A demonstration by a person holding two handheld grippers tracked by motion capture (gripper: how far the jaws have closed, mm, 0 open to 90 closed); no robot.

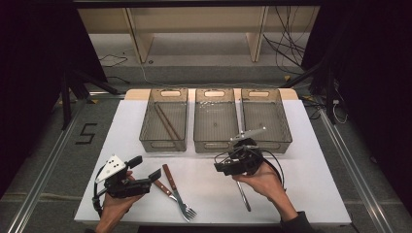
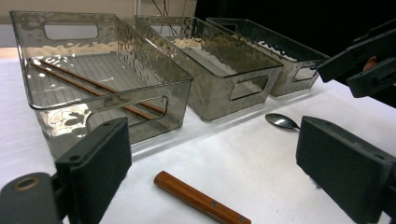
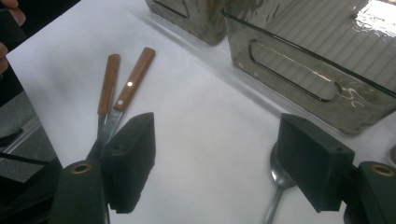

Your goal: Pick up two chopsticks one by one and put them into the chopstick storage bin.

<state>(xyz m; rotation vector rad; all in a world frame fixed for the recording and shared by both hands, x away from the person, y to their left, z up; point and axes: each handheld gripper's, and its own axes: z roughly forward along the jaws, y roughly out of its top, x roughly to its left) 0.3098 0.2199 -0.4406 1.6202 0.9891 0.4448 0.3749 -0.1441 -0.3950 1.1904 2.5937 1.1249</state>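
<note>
Here the left gripper (image 1: 145, 170) hovered near the worktop's (image 1: 320, 194) front left corner, its jaws spread wide and holding nothing. Just beside its tips lay two wooden-handled utensils (image 1: 171, 187), crossed over one another, the fork's (image 1: 183, 206) tines pointing toward the front edge. In the left gripper view one wooden handle (image 2: 201, 200) lay on the white surface between the jaws, below them and untouched.

The right gripper (image 1: 233, 165) hung toward the middle of the worktop, in front of the centre bin (image 1: 215, 121); its jaws too stood wide apart and empty. A spoon (image 1: 243, 194) lay under that hand, its handle running toward the front edge. In the right gripper view the spoon's bowl (image 3: 280, 177) sat just beside the right-hand jaw, whether touching it I could not tell.

Three clear bins stood in a row along the back edge. The left bin (image 1: 164, 119) held a pair of chopsticks (image 1: 166, 125); the right bin (image 1: 266, 116) stood nearest the back right corner.
</note>
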